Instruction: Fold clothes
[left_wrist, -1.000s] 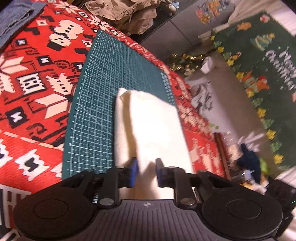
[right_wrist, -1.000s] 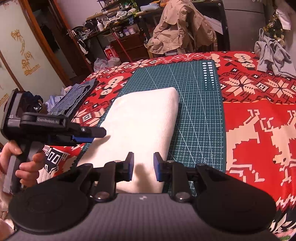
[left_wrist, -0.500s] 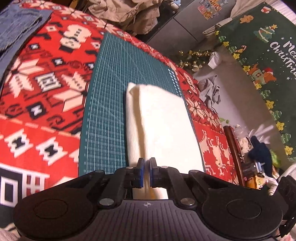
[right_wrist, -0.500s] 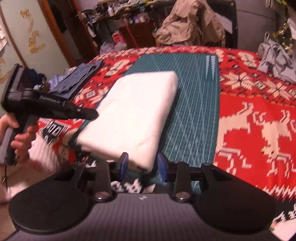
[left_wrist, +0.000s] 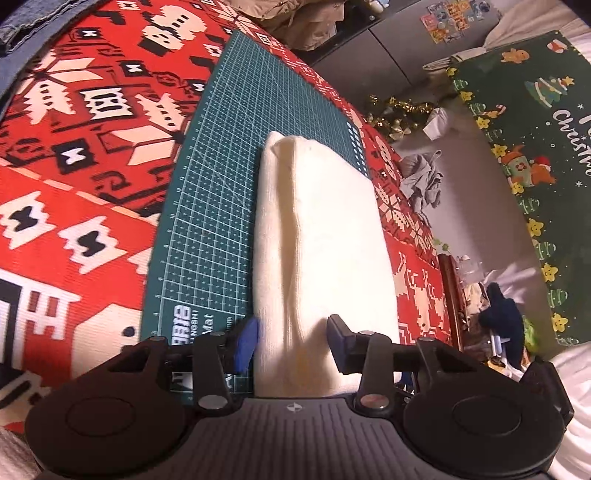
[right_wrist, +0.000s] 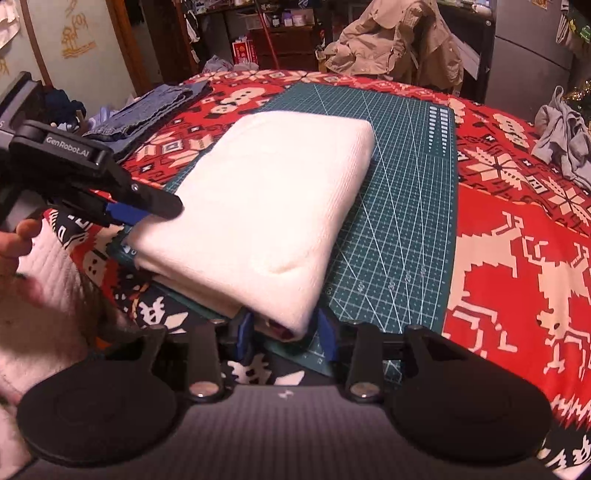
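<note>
A folded white cloth (left_wrist: 321, 221) lies on a green cutting mat (left_wrist: 221, 166). My left gripper (left_wrist: 291, 343) straddles the cloth's near end. Its jaws are opening, and the cloth lies between them without being pinched. In the right wrist view the same cloth (right_wrist: 266, 192) fills the middle of the mat (right_wrist: 406, 184), and the left gripper (right_wrist: 155, 210) rests at its left edge. My right gripper (right_wrist: 284, 332) is low at the near corner. Its jaws are closing, and both blue pads touch that corner.
A red patterned tablecloth (right_wrist: 517, 258) covers the table. Folded jeans (right_wrist: 147, 110) lie at the far left and a crumpled grey garment (right_wrist: 565, 136) at the far right. A beige jacket (right_wrist: 399, 40) hangs behind the table. A hand (right_wrist: 14, 240) holds the left gripper.
The left jaws closed over the cloth's near end, then spread wide again. The right gripper dropped to the near corner, which now sits between its pads.
</note>
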